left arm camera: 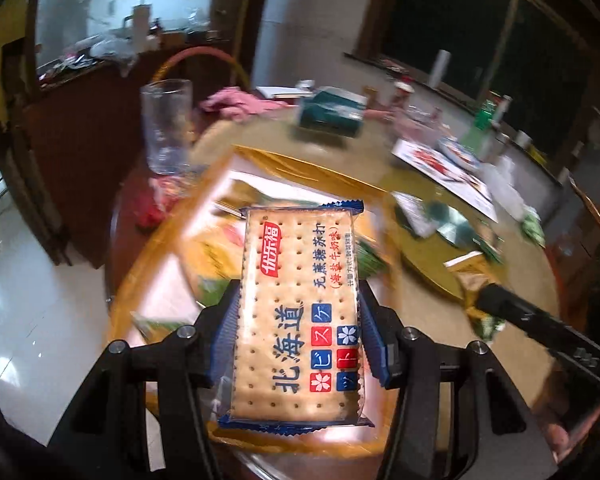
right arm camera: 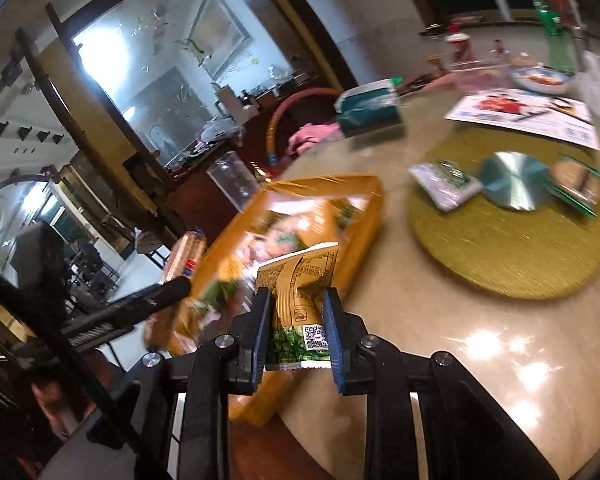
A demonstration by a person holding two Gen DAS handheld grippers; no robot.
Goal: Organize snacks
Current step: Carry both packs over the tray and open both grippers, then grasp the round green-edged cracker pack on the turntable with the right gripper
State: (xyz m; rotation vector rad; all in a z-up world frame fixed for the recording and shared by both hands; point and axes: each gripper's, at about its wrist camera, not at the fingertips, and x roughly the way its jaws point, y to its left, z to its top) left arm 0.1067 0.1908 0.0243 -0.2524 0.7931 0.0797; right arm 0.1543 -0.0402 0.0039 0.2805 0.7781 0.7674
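left tongs [left arm camera: 298,320]: clamped on a cracker pack [left arm camera: 298,312], blue pads pressing both long sides, pack held flat with the printed face up, hanging above the orange tray [left arm camera: 300,164]
right tongs [right arm camera: 296,312]: squeezed narrow on a gold and green snack packet [right arm camera: 300,300], barcode and QR side showing, held just over the tray's near corner
orange tray: landmark for everything here; sits at the edge of the round surface [right arm camera: 480,352], a few blurry green and white snack bags inside it
left view only: you can read the whole cracker pack front, red logo and blue/red squares; a tall clear glass [left arm camera: 166,126] stands just beyond the tray's far left corner, with something red lying next to its base, too smeared to tell what
right view only: past the tray's right side there's a round green mat [right arm camera: 512,248] carrying a white-green snack bag [right arm camera: 444,184], a shiny teal disc [right arm camera: 514,184] and one more green-edged packet [right arm camera: 576,184]
other tongs seen from each side: the left view catches the right one as a dark bar with a yellow packet at its tip, right of the tray; the right view catches the left one left of the tray, the cracker pack seen edge-on
both views: teal tissue box [left arm camera: 330,110] and a pink cloth [left arm camera: 236,102] beyond the tray's far side, printed flyer [right arm camera: 528,116] farther right
blur: tray contents are smeared in both views
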